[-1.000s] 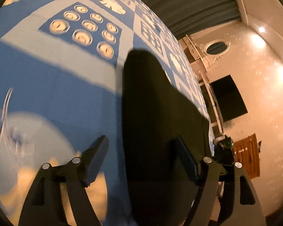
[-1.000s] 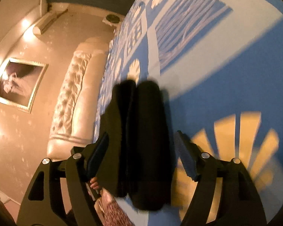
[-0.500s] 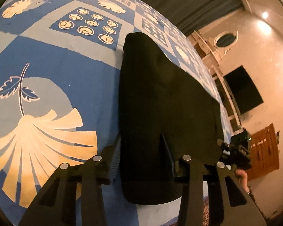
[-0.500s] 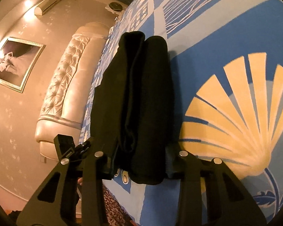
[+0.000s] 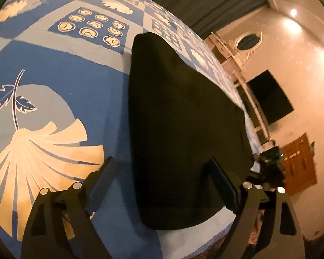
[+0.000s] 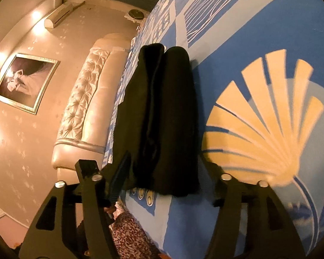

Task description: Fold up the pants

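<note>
From the left wrist view, nearest to me, my left gripper (image 5: 162, 185) has its fingers (image 5: 101, 183) spread wide apart, one on each side of the near edge of the black pants (image 5: 183, 116). Nothing is pinched between them; the cloth lies flat below, and I judge the gripper to be hovering just over the hem rather than pressing on it. It points forward along the length of the bundle, tilted down toward the bed.

My right gripper (image 6: 164, 177) is the same: fingers (image 6: 118, 177) well apart, straddling the other end of the pants (image 6: 162, 118), gripping nothing. It too looks lengthwise down the cloth, angled down and rolled a little to one side.

The pants lie on the blue patterned bedspread (image 5: 54, 75) as a compact folded stack. From the right I can see two thick rolls of cloth lying side by side with a crease between them, which tells me the fold is largely made. I read both open grippers at opposite ends as a release after laying the bundle down, or a check on its shape.

Farther off, a tufted headboard (image 6: 86, 99) sits beyond the bed's edge, with a framed picture (image 6: 26, 82) on the wall.
</note>
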`<state>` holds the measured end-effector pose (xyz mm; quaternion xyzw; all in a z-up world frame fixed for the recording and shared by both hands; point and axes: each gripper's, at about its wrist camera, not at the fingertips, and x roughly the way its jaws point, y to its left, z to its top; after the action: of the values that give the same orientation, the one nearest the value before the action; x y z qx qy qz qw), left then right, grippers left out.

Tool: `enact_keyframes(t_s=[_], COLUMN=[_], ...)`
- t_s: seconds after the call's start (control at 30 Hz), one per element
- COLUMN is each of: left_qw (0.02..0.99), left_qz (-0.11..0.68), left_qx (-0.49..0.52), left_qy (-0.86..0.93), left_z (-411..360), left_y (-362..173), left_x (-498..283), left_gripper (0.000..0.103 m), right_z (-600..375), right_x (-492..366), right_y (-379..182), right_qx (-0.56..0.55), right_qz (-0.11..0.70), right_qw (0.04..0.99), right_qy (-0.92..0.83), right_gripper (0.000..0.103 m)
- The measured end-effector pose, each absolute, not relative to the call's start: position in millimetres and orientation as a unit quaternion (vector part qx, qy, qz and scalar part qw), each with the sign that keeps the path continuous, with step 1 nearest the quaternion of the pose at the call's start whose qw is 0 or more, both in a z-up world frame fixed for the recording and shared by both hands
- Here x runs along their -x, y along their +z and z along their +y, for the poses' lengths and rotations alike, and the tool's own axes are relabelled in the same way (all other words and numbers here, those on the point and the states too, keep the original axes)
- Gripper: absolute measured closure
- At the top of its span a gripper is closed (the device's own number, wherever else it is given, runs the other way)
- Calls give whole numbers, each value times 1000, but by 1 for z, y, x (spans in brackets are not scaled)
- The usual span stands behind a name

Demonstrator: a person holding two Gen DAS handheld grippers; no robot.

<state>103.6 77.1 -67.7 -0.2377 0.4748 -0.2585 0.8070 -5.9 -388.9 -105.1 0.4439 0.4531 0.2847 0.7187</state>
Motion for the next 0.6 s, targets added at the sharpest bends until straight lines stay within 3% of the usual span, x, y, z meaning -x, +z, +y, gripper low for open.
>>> enact_keyframes(t_s=[0.17, 0.37, 0.6], left_qw=[814, 830, 868], left_qz=[467, 474, 460], left_qx=[240, 207, 155], left_qy=[-249, -210, -106], left_z=[76, 70, 66], left_y=[-70, -64, -43], left_x=[-100, -88, -55], left_gripper=[17, 16, 16], right_z=[-394, -382, -345], right_x=[22, 46, 69], right_y=[-98, -83, -67], right_qx=[-430, -366, -249], right_qz=[454, 472, 508], right_qw=[733, 772, 811], right_qy=[267, 218, 147], right_gripper=[30, 12, 10])
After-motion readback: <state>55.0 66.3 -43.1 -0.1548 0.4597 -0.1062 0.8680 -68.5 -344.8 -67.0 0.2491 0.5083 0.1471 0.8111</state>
